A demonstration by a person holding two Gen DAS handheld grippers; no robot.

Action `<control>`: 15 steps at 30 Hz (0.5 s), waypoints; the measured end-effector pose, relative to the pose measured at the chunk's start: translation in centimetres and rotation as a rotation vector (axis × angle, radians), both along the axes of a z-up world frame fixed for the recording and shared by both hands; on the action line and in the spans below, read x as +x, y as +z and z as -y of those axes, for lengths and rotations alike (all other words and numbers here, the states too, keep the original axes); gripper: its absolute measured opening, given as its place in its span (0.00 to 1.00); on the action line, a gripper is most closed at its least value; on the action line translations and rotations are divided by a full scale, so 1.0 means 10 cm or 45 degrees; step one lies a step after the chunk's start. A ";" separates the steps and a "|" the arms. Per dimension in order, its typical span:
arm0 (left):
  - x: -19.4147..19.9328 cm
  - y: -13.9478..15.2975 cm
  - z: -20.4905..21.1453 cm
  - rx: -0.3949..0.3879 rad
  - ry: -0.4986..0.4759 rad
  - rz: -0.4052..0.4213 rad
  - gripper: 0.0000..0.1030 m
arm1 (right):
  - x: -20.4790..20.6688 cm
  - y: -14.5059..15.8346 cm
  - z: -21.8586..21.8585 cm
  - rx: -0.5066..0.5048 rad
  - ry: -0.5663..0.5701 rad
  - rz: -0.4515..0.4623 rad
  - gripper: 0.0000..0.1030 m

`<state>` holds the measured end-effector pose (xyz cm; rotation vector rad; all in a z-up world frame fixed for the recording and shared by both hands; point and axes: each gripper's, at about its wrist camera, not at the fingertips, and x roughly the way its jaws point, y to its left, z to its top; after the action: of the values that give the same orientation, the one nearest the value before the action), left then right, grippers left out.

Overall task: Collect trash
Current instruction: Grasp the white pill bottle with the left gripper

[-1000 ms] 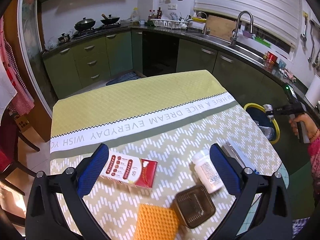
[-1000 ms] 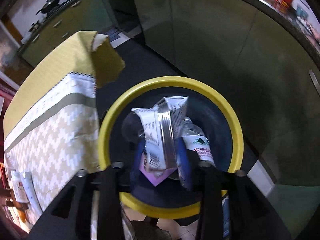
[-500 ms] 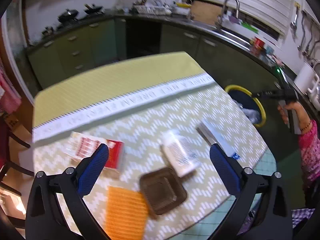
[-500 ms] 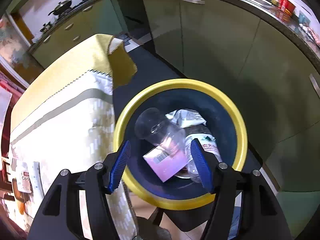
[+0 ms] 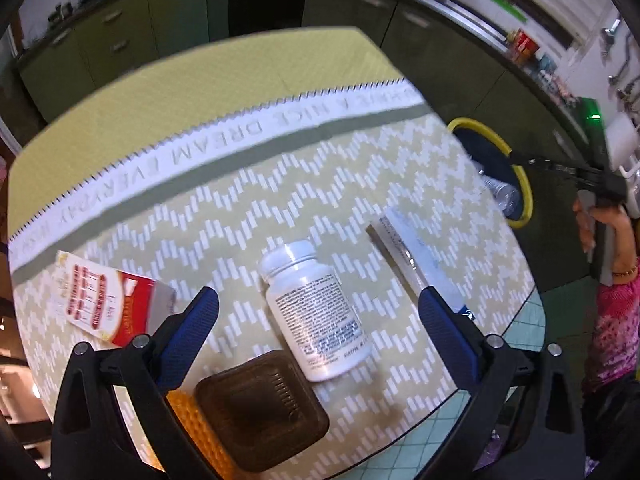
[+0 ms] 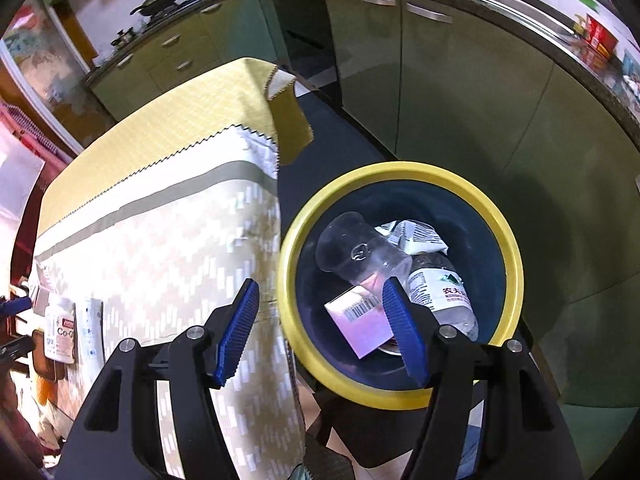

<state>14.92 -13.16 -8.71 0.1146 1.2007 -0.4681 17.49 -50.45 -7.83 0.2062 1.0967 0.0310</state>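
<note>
My left gripper [image 5: 318,316] is open above the table, straddling a white pill bottle [image 5: 316,312] lying on its side. A red and white box [image 5: 102,308] lies to its left, a long flat white box [image 5: 416,264] to its right, a brown square lid [image 5: 262,410] and an orange sponge [image 5: 200,436] in front. My right gripper [image 6: 322,320] is open and empty over the near rim of the yellow-rimmed bin [image 6: 400,396], which holds a clear cup [image 6: 360,256], a water bottle [image 6: 448,296], a pink box [image 6: 360,324] and a crumpled carton [image 6: 412,234].
The table has a yellow and chevron cloth [image 5: 248,184]. Its right edge drops to the bin [image 5: 520,184] on the floor. Green kitchen cabinets [image 6: 440,72] run behind the bin. The person's right hand with the other gripper [image 5: 596,184] shows at far right.
The right gripper opened and dropped the carton into the bin, then drew back toward the table. The left gripper moved down and forward over the pill bottle.
</note>
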 end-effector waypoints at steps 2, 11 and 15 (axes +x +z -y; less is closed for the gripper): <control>0.06 -0.10 0.04 0.014 0.010 -0.060 0.86 | 0.00 0.00 -0.03 0.001 0.013 0.004 0.62; 0.12 -0.26 0.13 0.046 0.032 -0.142 0.69 | -0.03 -0.01 -0.14 0.008 0.058 0.022 0.63; 0.13 -0.31 0.16 0.057 0.023 -0.163 0.65 | -0.03 -0.04 -0.16 0.013 0.062 0.019 0.63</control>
<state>16.20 -14.74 -11.82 0.1137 1.3369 -0.4382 17.15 -48.89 -8.24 0.1880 1.0865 0.0818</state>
